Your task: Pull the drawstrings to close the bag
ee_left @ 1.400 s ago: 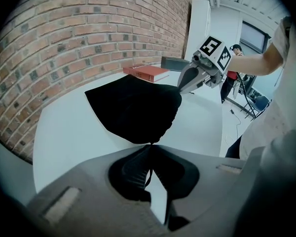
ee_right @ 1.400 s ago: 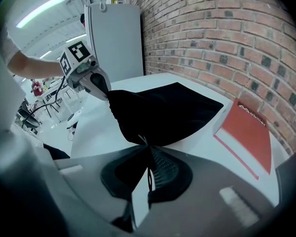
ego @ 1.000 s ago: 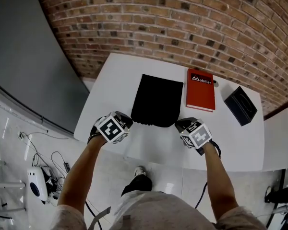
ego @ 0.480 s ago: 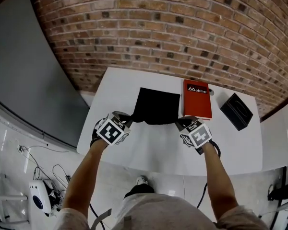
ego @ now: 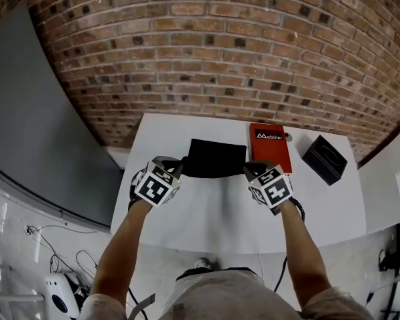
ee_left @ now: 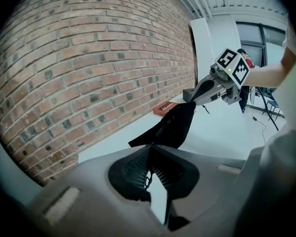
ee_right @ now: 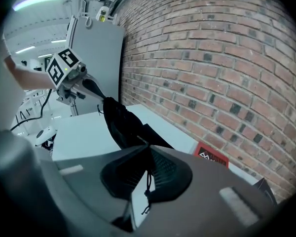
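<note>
A black drawstring bag [ego: 215, 159] hangs stretched between my two grippers above the white table [ego: 207, 209]. My left gripper [ego: 180, 161] is shut on the drawstring at the bag's left mouth corner. In the left gripper view the bag [ee_left: 170, 127] runs out of the closed jaws [ee_left: 149, 149], and a cord end [ee_left: 147, 176] dangles behind the pads. My right gripper [ego: 248, 169] is shut on the right corner. From the right gripper's jaws [ee_right: 148, 147] the bag [ee_right: 122, 125] stretches to the left gripper [ee_right: 84, 85], and a knotted cord [ee_right: 147, 186] hangs loose.
A red book [ego: 270, 147] lies on the table just right of the bag, with a black box [ego: 325, 159] further right. A brick wall [ego: 220, 52] stands behind the table and a grey panel [ego: 33, 132] to the left. Cables lie on the floor at the lower left.
Both grippers have risen and moved away from me towards the wall, still shut. The bag, flat on the table a second ago, now has its near edge lifted and hangs between them.
</note>
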`<state>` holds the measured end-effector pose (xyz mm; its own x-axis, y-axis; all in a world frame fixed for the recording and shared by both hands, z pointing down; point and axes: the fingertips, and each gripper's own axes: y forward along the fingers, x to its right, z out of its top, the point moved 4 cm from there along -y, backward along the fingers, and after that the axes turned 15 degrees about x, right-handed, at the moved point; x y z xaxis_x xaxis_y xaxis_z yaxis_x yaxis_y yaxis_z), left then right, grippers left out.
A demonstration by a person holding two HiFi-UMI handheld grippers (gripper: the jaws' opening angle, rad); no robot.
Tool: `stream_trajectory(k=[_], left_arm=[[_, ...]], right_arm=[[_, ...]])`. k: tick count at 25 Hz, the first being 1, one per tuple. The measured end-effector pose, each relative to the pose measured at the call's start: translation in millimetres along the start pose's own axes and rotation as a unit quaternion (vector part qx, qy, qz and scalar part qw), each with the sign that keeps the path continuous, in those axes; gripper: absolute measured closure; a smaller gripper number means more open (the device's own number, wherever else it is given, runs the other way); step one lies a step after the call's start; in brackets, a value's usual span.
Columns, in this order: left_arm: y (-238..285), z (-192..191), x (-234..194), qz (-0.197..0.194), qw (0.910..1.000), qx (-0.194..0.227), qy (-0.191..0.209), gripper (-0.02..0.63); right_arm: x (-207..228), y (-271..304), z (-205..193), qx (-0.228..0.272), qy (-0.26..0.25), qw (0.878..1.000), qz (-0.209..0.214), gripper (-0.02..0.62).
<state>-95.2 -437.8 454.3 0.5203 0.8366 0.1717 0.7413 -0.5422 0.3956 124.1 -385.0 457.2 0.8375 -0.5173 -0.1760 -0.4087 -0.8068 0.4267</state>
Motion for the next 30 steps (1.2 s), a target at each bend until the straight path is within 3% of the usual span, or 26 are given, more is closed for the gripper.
stream_trajectory(k=[20,30], left_arm=[[9,90,-34,0.061,0.9937,0.083,0.044,0.598],[9,147,-50,0.106,0.9828,0.130,0.078,0.598]], right_arm=[[48,-21,71,0.084,-0.044,0.992,-0.089,0.588],[83,-39,121,0.156,-0.065,0.977,-0.128,0.588]])
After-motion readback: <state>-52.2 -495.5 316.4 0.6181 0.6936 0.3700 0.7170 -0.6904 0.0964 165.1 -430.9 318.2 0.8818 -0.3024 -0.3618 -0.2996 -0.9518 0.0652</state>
